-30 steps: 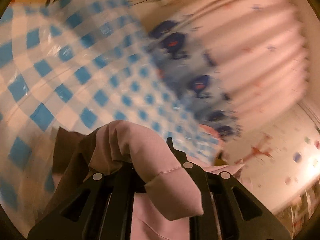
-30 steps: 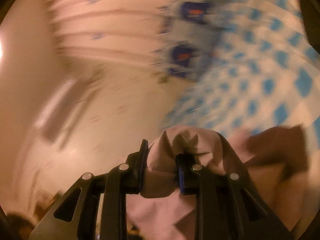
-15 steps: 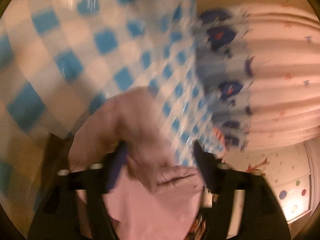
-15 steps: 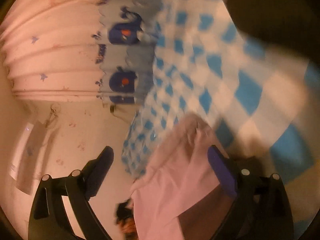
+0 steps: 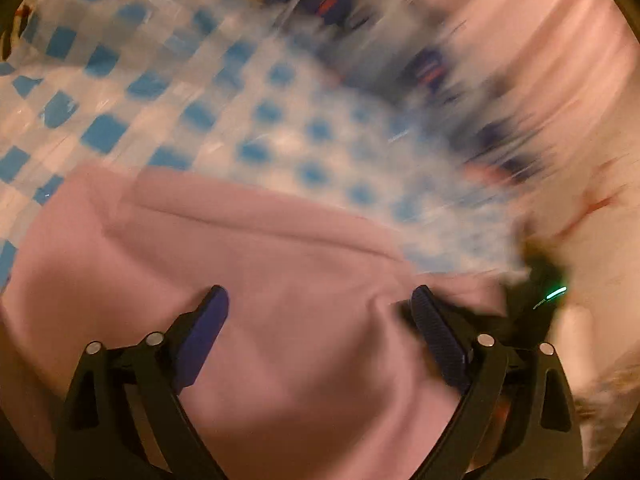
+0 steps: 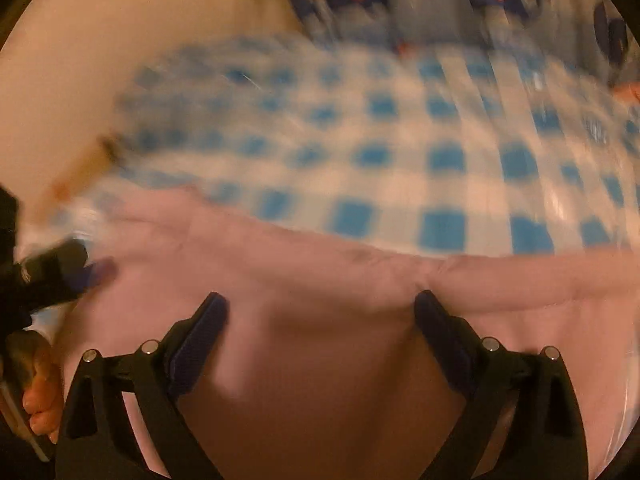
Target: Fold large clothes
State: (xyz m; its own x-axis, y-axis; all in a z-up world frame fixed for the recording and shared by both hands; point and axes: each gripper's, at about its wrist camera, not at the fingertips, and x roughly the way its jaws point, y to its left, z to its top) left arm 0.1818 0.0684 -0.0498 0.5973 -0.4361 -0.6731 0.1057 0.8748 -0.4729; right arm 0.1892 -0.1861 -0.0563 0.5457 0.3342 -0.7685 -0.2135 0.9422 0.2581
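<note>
Garment (image 5: pixel 280 280) on tablecloth (image 5: pixel 200 92); curtain (image 5: pixel 540 40) behind

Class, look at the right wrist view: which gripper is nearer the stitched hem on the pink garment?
Right. The right gripper, fingers open, hovers beside the stitched hem of the pink garment; the left gripper sits far off at the garment's opposite end.

The surface (image 6: pixel 444 160) wears a glossy cloth of blue and white checks. A pink garment (image 6: pixel 320 280) lies spread flat on it along the near edge, a folded edge running across; the far checks are bare.
</note>
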